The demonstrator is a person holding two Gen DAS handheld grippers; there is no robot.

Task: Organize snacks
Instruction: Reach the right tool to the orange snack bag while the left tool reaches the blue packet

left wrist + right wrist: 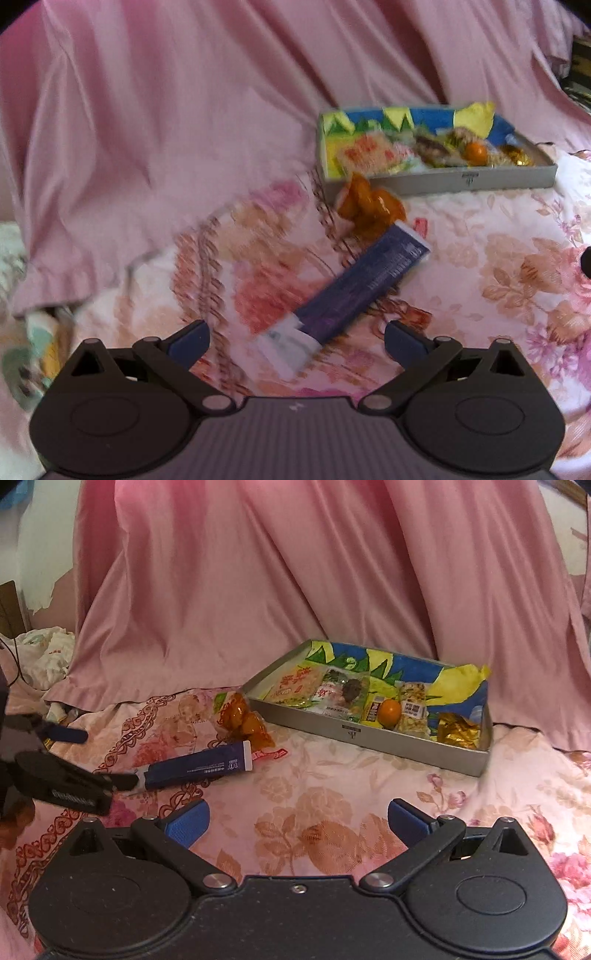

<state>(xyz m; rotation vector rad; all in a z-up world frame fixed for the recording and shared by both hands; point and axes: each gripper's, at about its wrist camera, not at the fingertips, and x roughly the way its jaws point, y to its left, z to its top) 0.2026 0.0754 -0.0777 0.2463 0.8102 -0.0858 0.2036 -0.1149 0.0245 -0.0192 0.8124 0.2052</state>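
Observation:
A dark blue snack bar point(354, 288) lies slanted on the floral bedspread, its white near end between my left gripper's point(297, 341) open fingers. In the right wrist view the bar point(199, 765) lies left of centre, with the left gripper point(94, 758) at its left end. An orange snack pack point(369, 206) lies just beyond it, against the grey tray point(476, 181). The tray point(369, 738) holds several wrapped snacks and a small orange point(390, 709). My right gripper point(298, 823) is open and empty over the bedspread, in front of the tray.
A pink sheet point(295, 583) hangs behind the tray. Crumpled white cloth point(48, 653) lies at the far left. The floral bedspread point(332, 794) spreads in front of the tray.

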